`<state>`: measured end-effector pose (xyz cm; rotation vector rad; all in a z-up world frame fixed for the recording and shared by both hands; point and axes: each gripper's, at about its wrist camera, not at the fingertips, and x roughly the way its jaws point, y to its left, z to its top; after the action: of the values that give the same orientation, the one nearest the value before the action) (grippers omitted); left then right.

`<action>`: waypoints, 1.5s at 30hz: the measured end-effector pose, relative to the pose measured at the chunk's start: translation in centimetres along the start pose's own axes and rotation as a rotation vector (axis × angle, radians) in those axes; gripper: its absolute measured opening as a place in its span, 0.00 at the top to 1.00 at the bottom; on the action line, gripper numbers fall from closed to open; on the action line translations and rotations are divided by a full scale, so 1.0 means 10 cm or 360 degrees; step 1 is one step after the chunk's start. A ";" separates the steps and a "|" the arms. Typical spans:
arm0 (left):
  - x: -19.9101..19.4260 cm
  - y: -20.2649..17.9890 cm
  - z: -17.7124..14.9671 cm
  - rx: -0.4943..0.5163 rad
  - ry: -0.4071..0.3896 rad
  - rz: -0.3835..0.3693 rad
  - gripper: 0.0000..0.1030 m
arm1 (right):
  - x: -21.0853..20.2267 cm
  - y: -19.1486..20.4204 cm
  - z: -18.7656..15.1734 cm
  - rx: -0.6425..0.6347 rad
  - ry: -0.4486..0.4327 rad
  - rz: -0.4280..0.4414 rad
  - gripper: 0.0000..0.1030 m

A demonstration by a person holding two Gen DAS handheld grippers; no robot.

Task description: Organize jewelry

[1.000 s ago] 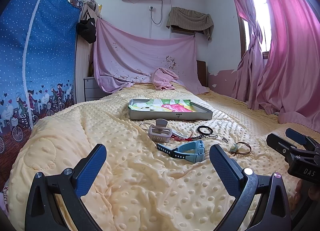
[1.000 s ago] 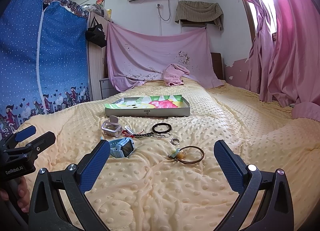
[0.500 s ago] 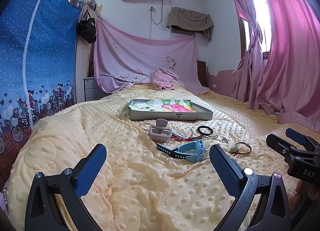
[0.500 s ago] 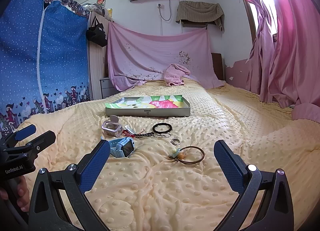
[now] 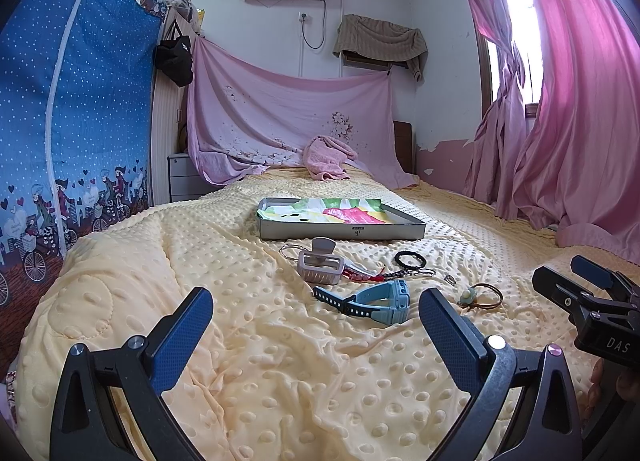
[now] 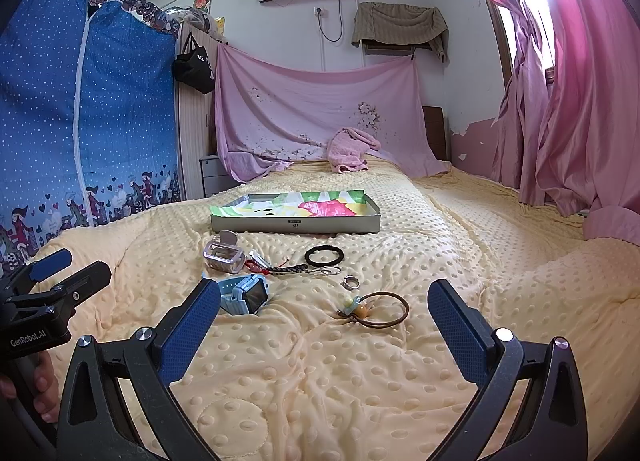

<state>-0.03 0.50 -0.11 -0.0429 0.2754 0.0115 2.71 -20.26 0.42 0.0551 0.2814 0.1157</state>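
Left gripper [image 5: 316,315] spread wide, empty, held above the yellow dotted blanket [image 5: 280,381]. Right gripper [image 6: 324,313] likewise spread wide, empty, above the same blanket. Places below given relative to the metal tray [image 5: 340,230].

Nearest the cameras, well in front of the tray: blue watch [image 5: 374,299] lying on its side, strap stretched toward the left; in the right wrist view, just beyond the left fingertip [image 6: 196,317] of the right gripper. To the watch's right, brown bangle [image 6: 384,309] flat on the blanket, with a small pale green and amber charm [image 6: 356,309] at its left edge.

Closer to the tray: small silver ring [image 6: 351,282]; braided cord [image 6: 286,270] with red ends, thin wire rings [image 6: 326,270] at its right end; black hair tie [image 6: 324,254]; pink hair claw [image 5: 321,263] toward the tray's front left corner, thin hoops [image 5: 290,251] touching its left side.

Tray itself shallow, rectangular, lined with a colourful printed sheet [image 5: 332,215]; no jewelry visible inside.

Beyond the tray: crumpled pink towel [image 5: 326,159], then draped pink sheet [image 5: 288,121] across the wall.
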 end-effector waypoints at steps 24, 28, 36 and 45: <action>0.00 0.01 0.00 -0.0002 0.0000 0.0001 0.00 | 0.00 0.00 0.00 -0.0001 0.0002 -0.0010 0.01; 0.00 0.00 0.00 -0.0003 0.0001 -0.0001 0.00 | 0.00 -0.02 0.00 0.0011 0.0002 -0.0030 0.01; 0.08 -0.08 -0.02 -0.0014 0.0016 -0.0020 0.00 | 0.06 -0.12 0.01 0.0070 0.0036 -0.0069 0.01; 0.25 -0.17 0.16 -0.0026 0.0043 -0.0027 0.00 | 0.32 -0.20 0.18 0.0031 0.0136 -0.0121 0.01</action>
<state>2.85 -1.13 0.80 -0.0618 0.3021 -0.0039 6.52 -21.97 1.15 0.0589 0.3696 0.0397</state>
